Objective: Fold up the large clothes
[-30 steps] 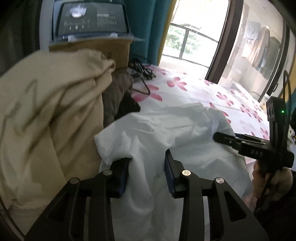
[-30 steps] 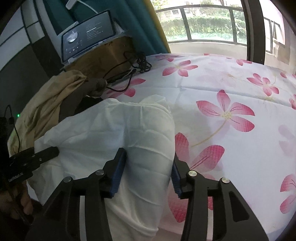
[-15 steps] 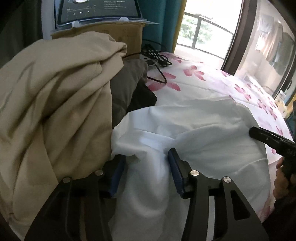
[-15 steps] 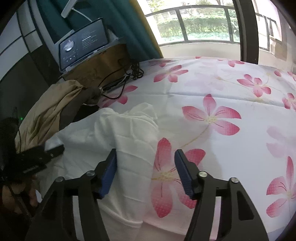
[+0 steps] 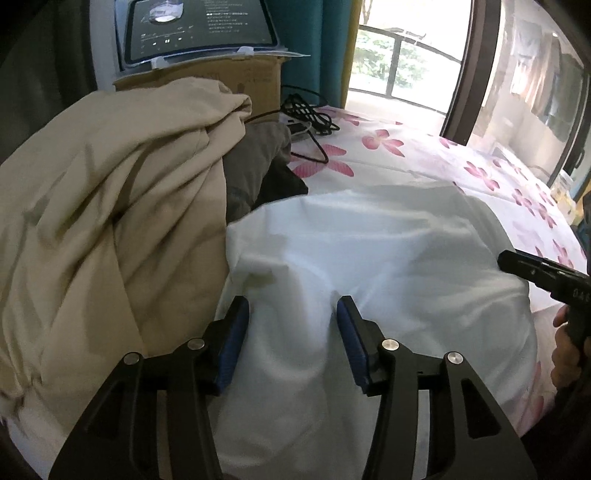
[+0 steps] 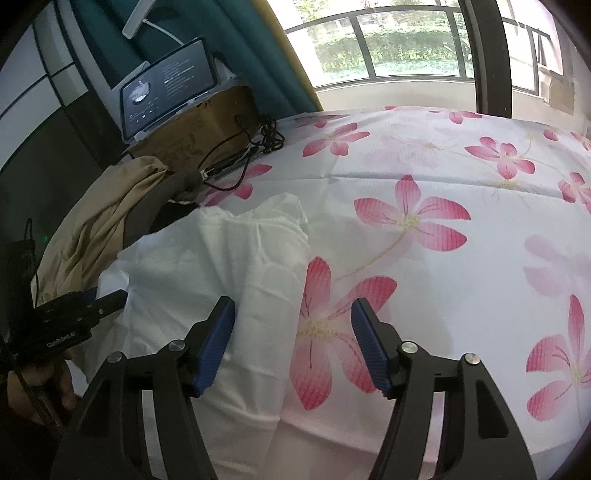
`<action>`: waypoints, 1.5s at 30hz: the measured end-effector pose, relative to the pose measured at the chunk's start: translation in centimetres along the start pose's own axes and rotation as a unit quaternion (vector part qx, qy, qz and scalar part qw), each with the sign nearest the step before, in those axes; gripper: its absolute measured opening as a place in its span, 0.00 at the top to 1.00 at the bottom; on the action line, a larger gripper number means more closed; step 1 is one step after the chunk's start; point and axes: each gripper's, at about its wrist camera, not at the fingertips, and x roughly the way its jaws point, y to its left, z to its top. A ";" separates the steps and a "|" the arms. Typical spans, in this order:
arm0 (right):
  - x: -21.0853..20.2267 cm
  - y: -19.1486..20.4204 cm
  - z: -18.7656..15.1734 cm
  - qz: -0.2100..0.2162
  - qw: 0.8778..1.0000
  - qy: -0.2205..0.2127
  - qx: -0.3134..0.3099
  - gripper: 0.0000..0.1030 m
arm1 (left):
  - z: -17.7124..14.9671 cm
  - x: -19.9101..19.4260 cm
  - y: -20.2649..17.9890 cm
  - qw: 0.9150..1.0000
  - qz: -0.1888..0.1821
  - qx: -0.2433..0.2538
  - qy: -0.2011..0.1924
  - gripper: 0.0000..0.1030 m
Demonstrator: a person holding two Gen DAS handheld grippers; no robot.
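Note:
A white garment (image 5: pixel 369 240) lies spread on the flowered bed sheet (image 6: pixel 461 266), folded over with its right edge (image 6: pixel 295 258) running toward me. My left gripper (image 5: pixel 291 314) stands open low over its near left part; a soft ridge of white cloth lies between the blue pads (image 5: pixel 232 343) without being pinched. My right gripper (image 6: pixel 291 314) is open over the garment's right edge, one finger above cloth and the other above bare sheet. Each gripper shows in the other's view: the right gripper (image 5: pixel 535 269) at the far right, the left gripper (image 6: pixel 88 310) at the far left.
A heap of beige cloth (image 5: pixel 110 203) with a grey garment (image 5: pixel 255 162) lies left of the white one. Behind stand a cardboard box (image 5: pixel 255 77) with a tablet (image 5: pixel 199 26) on it, and black cables (image 5: pixel 310 114). The sheet stretches right toward a window (image 6: pixel 388 37).
Both grippers have opened and let go of the white cloth, which has dropped flatter onto the bed. The right gripper has shifted right, so its jaws now straddle the garment's edge.

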 end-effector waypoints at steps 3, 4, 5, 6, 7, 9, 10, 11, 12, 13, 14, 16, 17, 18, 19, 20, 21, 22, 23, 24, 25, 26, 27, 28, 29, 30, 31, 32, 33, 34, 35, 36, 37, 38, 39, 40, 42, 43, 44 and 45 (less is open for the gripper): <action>-0.4 0.2 -1.0 0.002 1.000 0.004 -0.007 0.37 | -1.2 0.1 0.0 1.000 0.005 -0.008 0.009 0.49; -0.5 0.2 -1.4 0.003 1.000 0.006 -0.009 0.37 | -1.6 0.0 0.2 1.000 0.005 -0.011 0.010 0.49; -0.6 0.2 -1.8 0.003 1.000 0.008 -0.012 0.37 | -2.1 -0.1 0.2 1.000 0.006 -0.015 0.011 0.49; -0.8 0.3 -2.2 0.004 1.000 0.009 -0.015 0.37 | -2.5 -0.3 0.2 1.000 0.006 -0.017 0.010 0.49; -1.1 0.3 -2.6 0.004 1.000 0.009 -0.018 0.37 | -2.9 -0.4 0.2 1.000 0.007 -0.017 0.009 0.49; -1.4 0.4 -3.3 0.002 1.000 0.010 -0.022 0.37 | -3.6 -0.6 0.1 1.000 0.011 -0.016 0.009 0.49; -1.6 0.3 -3.6 0.002 1.000 0.011 -0.024 0.37 | -3.9 -0.7 0.0 1.000 0.011 -0.017 0.009 0.49; -1.8 0.2 -3.8 0.002 1.000 0.011 -0.025 0.37 | -4.2 -0.8 0.0 1.000 0.011 -0.016 0.008 0.49; -2.0 0.2 -4.2 0.001 1.000 0.011 -0.027 0.37 | -4.4 -0.9 0.0 1.000 0.013 -0.014 0.007 0.49; -2.3 0.2 -4.4 0.000 1.000 0.010 -0.029 0.37 | -4.6 -1.1 0.0 1.000 0.015 -0.015 0.006 0.49; -2.5 0.3 -4.7 0.000 1.000 0.008 -0.030 0.37 | -4.7 -1.3 0.0 1.000 0.016 -0.015 0.004 0.49; -3.0 0.3 -5.1 0.001 0.999 0.006 -0.032 0.37 | -4.9 -2.2 -0.1 1.000 0.023 -0.016 -0.008 0.49; -3.2 0.3 -5.3 0.002 0.999 0.003 -0.032 0.37 | -4.9 -2.6 -0.2 0.999 0.027 -0.016 -0.015 0.49; -3.4 0.3 -5.5 0.002 0.999 0.002 -0.033 0.37 | -5.0 -3.4 -0.2 0.999 0.033 -0.017 -0.028 0.49; -3.6 0.3 -5.7 0.002 0.999 0.001 -0.034 0.37 | -4.9 -4.0 -0.2 0.998 0.036 -0.019 -0.038 0.49; -3.9 0.3 -5.9 0.002 0.999 -0.001 -0.034 0.37 | -4.9 -4.6 -0.2 0.998 0.038 -0.021 -0.050 0.49; -4.1 0.2 -6.0 0.002 0.999 -0.003 -0.035 0.37 | -4.9 -5.2 -0.4 0.997 0.041 -0.023 -0.060 0.49; -4.4 0.1 -6.2 0.002 0.999 -0.004 -0.034 0.37 | -4.9 -5.6 -0.5 0.997 0.043 -0.025 -0.066 0.49; -4.6 -0.1 -6.3 0.003 0.999 -0.006 -0.032 0.37 | -4.9 -6.2 -0.6 0.996 0.046 -0.027 -0.076 0.49; -4.8 -0.3 -6.5 0.004 0.999 -0.006 -0.031 0.37 | -4.9 -6.7 -0.8 0.995 0.050 -0.029 -0.084 0.49; -4.9 -0.5 -6.7 0.004 1.000 -0.007 -0.029 0.37 | -4.8 -6.9 -1.0 0.994 0.053 -0.031 -0.089 0.49; -5.1 -0.7 -6.9 0.005 1.000 -0.007 -0.026 0.37 | -4.8 -7.3 -1.3 0.993 0.056 -0.033 -0.094 0.49; -5.2 -1.0 -7.2 0.007 1.000 -0.005 -0.024 0.37 | -4.8 -7.7 -1.7 0.993 0.056 -0.037 -0.100 0.49; -5.3 -1.2 -7.3 0.011 1.000 -0.003 -0.022 0.37 | -4.8 -7.9 -2.0 0.992 0.055 -0.037 -0.103 0.49; -5.5 -1.5 -7.6 0.017 1.000 -0.001 -0.020 0.37 | -4.8 -7.9 -2.4 0.993 0.053 -0.036 -0.102 0.49; -5.6 -1.6 -7.8 0.020 1.000 -0.001 -0.019 0.35 | -4.8 -7.9 -2.8 0.993 0.051 -0.033 -0.098 0.49; -5.8 -1.8 -8.0 0.024 1.000 -0.001 -0.018 0.31 | -4.9 -8.0 -3.2 0.994 0.048 -0.031 -0.096 0.49; -6.1 -2.1 -8.2 0.030 0.999 -0.002 -0.015 0.22 | -4.9 -8.0 -3.7 0.994 0.043 -0.027 -0.095 0.49; -6.3 -2.4 -8.4 0.033 0.999 -0.006 -0.013 0.20 | -4.9 -8.0 -4.3 0.995 0.036 -0.023 -0.094 0.49; -6.7 -2.6 -8.5 0.034 0.999 -0.011 -0.011 0.20 | -4.9 -8.0 -4.8 0.995 0.028 -0.019 -0.094 0.49; -7.1 -2.9 -8.6 0.033 0.999 -0.016 -0.009 0.19 | -5.0 -8.0 -5.4 0.995 0.022 -0.016 -0.094 0.49; -7.4 -3.1 -8.7 0.030 0.999 -0.020 -0.008 0.19 | -5.0 -8.0 -5.8 0.995 0.017 -0.015 -0.095 0.49; -7.6 -3.3 -8.7 0.027 0.999 -0.023 -0.007 0.19 | -5.0 -8.0 -6.2 0.995 0.013 -0.013 -0.096 0.49; -8.0 -3.5 -8.8 0.024 0.999 -0.027 -0.006 0.18 | -5.0 -7.9 -6.7 0.995 0.009 -0.011 -0.097 0.49; -8.3 -3.8 -8.9 0.020 0.999 -0.032 -0.003 0.18 | -4.9 -8.0 -7.1 0.995 0.004 -0.008 -0.100 0.49; -8.7 -4.2 -8.9 0.018 0.999 -0.036 0.000 0.18 | -4.9 -8.0 -7.5 0.995 0.000 -0.007 -0.101 0.49; -9.2 -4.7 -9.0 0.013 0.999 -0.042 0.004 0.17 | -4.9 -7.9 -8.3 0.995 -0.012 -0.005 -0.102 0.49; -9.5 -5.1 -9.1 0.009 0.999 -0.045 0.004 0.17 | -4.8 -7.7 -8.7 0.995 -0.019 -0.002 -0.101 0.49; -9.8 -5.5 -9.1 0.003 0.999 -0.048 0.006 0.17 | -4.8 -7.5 -9.4 0.995 -0.024 0.002 -0.100 0.49; -10.0 -5.8 -9.1 -0.001 0.999 -0.050 0.008 0.17 | -4.8 -7.4 -9.9 0.995 -0.026 0.006 -0.100 0.49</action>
